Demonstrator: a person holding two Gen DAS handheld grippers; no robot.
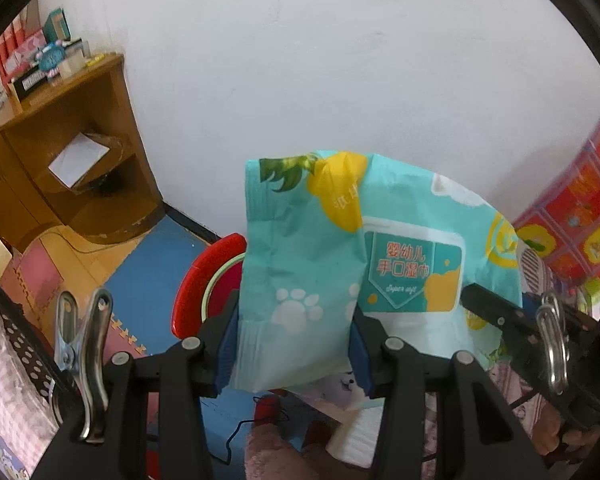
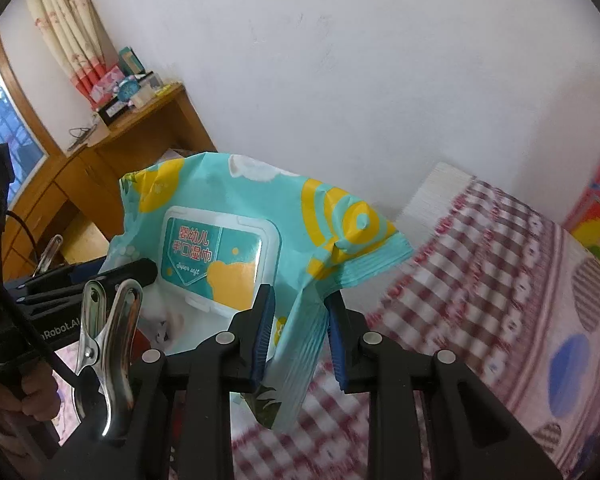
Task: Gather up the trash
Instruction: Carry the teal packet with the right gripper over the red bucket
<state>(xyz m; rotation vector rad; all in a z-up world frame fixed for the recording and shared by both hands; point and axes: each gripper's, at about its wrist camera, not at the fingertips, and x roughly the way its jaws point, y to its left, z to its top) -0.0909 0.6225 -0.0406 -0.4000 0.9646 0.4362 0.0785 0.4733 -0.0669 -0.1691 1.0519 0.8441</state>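
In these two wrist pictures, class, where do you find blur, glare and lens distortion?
Right wrist view: the checked bedcover is smeared by motion, while the wet-wipe pack stays fairly sharp; glare sits on the metal clip. Left wrist view: mostly sharp, though the red patterned box at the edge is blurred. Both views: fisheye bending and a dark round rim at the corners.

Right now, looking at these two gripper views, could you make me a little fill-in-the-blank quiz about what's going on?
1. Both grippers grip one soft teal wet-wipes pack, printed with white paw prints and ____ shapes.
2. The left gripper pinches one end, the right gripper the ____ end.
3. Below the pack in the left view sits a round bin with a ____ rim.
4. The pack's white flip lid is ____.

Missing words: yellow; other; red; closed
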